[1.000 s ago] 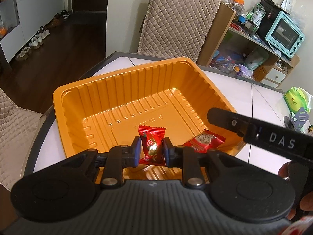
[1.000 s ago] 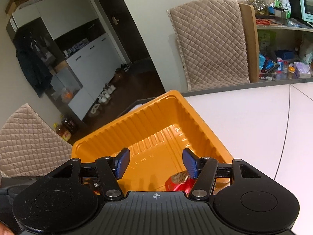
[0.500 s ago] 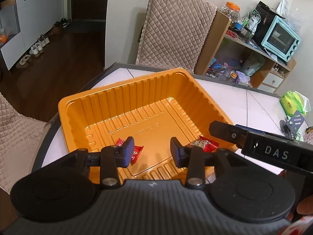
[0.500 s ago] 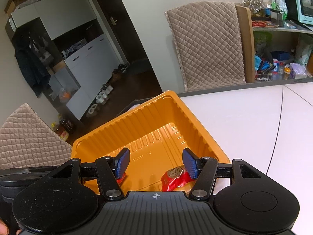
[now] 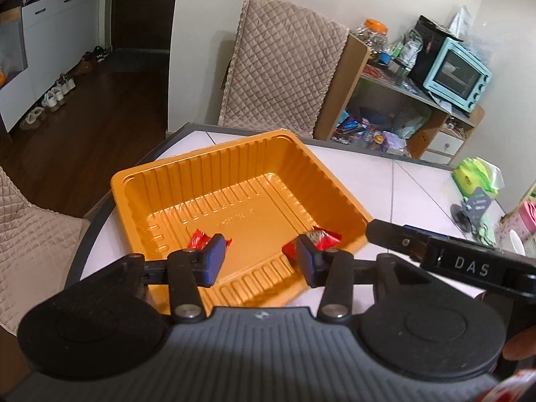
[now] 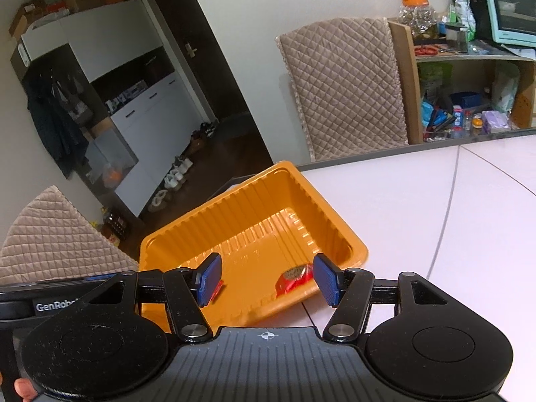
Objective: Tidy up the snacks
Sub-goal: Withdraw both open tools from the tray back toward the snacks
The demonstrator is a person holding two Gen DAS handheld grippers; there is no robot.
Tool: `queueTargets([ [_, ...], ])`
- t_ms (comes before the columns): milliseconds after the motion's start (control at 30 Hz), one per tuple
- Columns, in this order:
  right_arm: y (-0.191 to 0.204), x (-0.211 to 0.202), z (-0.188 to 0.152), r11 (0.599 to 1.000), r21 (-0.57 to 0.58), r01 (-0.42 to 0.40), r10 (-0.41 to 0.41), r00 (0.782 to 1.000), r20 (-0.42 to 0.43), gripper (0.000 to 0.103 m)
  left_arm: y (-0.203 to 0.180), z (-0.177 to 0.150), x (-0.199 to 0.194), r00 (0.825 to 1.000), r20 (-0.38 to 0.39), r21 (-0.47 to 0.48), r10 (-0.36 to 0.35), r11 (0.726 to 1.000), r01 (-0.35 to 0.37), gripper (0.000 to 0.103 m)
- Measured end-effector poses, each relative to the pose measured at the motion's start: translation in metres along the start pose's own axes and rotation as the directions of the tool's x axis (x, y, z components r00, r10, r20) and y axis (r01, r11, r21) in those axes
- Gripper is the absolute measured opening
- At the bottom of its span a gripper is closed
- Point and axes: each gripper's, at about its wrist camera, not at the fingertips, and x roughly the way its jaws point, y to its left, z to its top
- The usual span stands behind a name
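The orange tray (image 5: 207, 181) sat on the counter (image 6: 418, 207) holding 2 red snack packets (image 5: 200, 238) (image 5: 323, 236), well apart on its floor. Both the left hand-held gripper (image 5: 259, 260) and right hand-held gripper (image 6: 268, 278) hung spread wide, empty, above its near edge.

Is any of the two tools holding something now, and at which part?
Nothing is held. The left tool and right tool are both open; both red snacks lie in the orange tray.

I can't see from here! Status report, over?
Left gripper open, empty. Right gripper open, empty. Two red snacks in orange tray. Nothing blocking.
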Motion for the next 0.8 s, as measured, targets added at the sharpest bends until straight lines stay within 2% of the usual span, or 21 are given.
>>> queueTargets([
  [433, 0.001, -0.082, -0.048, 0.998, 0.049, 0.037, -0.038, 0.999, 0.023, 0.066, -0.007, -0.049, -0.065, 0.999, -0.018, 0.068, -0.033, 0.997, 0.035, 0.047],
  [800, -0.002, -0.141, -0.104, 0.993, 0.069, 0.097, -0.097, 0.995, 0.000, 0.068, -0.021, -0.092, -0.093, 0.995, -0.070, 0.102, -0.069, 0.992, 0.076, 0.048],
])
